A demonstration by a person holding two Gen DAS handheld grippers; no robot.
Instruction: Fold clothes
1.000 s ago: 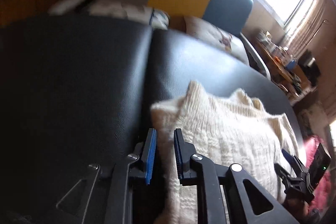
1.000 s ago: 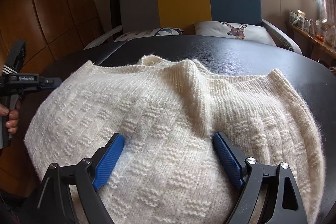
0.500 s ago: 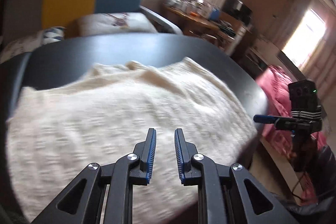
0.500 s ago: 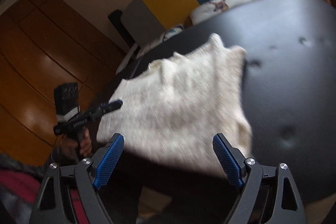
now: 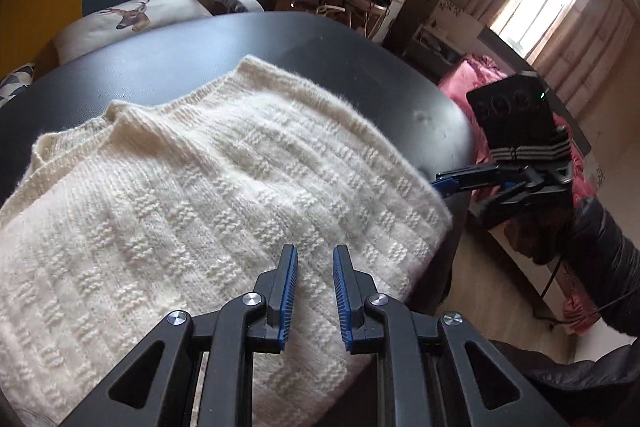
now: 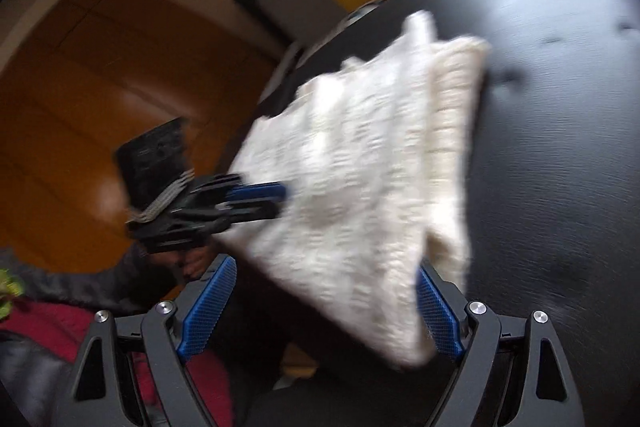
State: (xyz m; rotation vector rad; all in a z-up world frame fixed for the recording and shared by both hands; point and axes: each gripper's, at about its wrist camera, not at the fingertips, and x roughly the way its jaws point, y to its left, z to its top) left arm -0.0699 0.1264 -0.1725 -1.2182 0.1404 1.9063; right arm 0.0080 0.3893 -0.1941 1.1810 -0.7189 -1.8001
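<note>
Left wrist camera looks rightward, close over the cream sweater (image 5: 208, 187); right wrist camera faces leftward; both share sweater and black table (image 6: 560, 107)

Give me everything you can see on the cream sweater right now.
The cream sweater is a thick, fuzzy knit with a ribbed, basket-weave texture and ribbed edge bands. It lies folded in layers on the black table, its near edge overhanging the table's rim. The left gripper sits low over the near part, its jaws slightly apart with nothing between them. The right gripper is wide open by the overhanging corner. Whether either touches the knit is unclear.
</note>
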